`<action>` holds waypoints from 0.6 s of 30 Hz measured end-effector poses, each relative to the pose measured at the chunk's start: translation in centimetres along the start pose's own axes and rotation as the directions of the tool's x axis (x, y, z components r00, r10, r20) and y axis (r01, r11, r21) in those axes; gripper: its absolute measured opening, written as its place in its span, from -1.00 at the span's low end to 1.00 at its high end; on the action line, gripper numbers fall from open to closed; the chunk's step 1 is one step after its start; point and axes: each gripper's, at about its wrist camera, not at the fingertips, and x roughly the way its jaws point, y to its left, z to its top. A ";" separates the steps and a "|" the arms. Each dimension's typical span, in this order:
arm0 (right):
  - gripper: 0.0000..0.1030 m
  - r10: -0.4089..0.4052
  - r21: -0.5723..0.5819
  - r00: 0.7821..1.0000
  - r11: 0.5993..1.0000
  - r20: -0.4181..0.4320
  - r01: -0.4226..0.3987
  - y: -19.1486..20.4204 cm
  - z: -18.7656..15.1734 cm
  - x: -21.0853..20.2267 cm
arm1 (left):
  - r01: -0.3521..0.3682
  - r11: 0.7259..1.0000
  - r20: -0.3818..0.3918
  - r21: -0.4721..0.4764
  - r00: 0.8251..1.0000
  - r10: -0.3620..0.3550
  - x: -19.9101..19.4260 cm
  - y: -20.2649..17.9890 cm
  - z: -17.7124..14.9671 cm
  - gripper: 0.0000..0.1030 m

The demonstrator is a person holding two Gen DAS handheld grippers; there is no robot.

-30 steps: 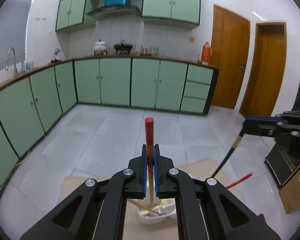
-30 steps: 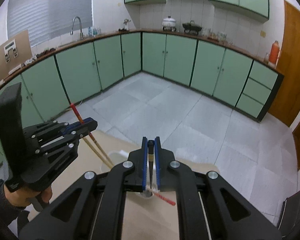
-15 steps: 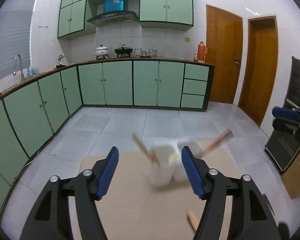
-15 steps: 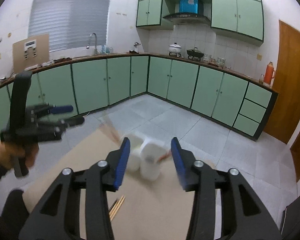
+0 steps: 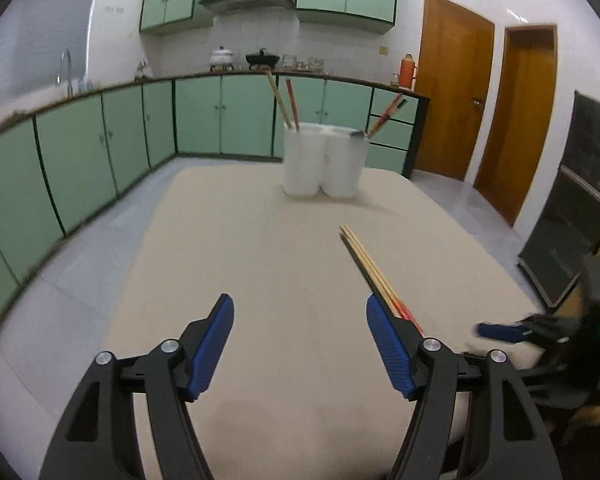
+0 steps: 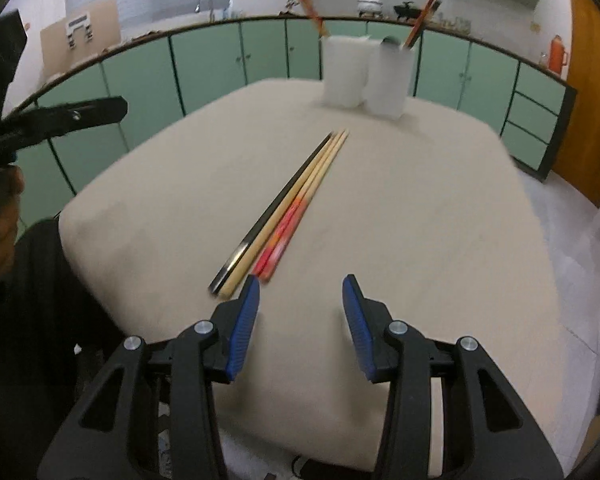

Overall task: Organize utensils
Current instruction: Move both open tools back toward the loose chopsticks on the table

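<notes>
Though blurred, four chopsticks [image 6: 288,208] rightward only.

You had black grippers with ribbed blue pads [image 6: 242,322], beige table [image 6: 420,208], two white holders [image 6: 344,70]. Chopsticks on table [image 6: 288,208]: one black, one plain tan, two tan with red-orange patterned ends. Cabinets [image 5: 228,114] mint green, dark trim.

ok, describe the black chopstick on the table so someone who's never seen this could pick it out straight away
On the beige table, in front of the two white holders, four chopsticks lie side by side in a tight bundle. The black chopstick is the outermost on the left in the right wrist view. It is the only dark one: next to it is a plain wooden stick, then two with red-orange ends.
</notes>
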 end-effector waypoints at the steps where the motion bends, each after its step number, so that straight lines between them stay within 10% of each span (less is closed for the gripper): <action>1: -0.20 -0.005 -0.013 1.000 1.000 -0.002 0.005 0.3 -0.2 0.3 | 0.004 1.000 -0.009 0.001 1.000 -0.004 0.0 -0.3 -0.6 0.32; 18: -0.16 0.040 -0.012 0.999 0.999 0.013 -0.040 -1.8 0.2 1.5 | 0.077 0.986 -0.158 0.148 0.986 -0.053 2.6 -5.3 -6.0 0.31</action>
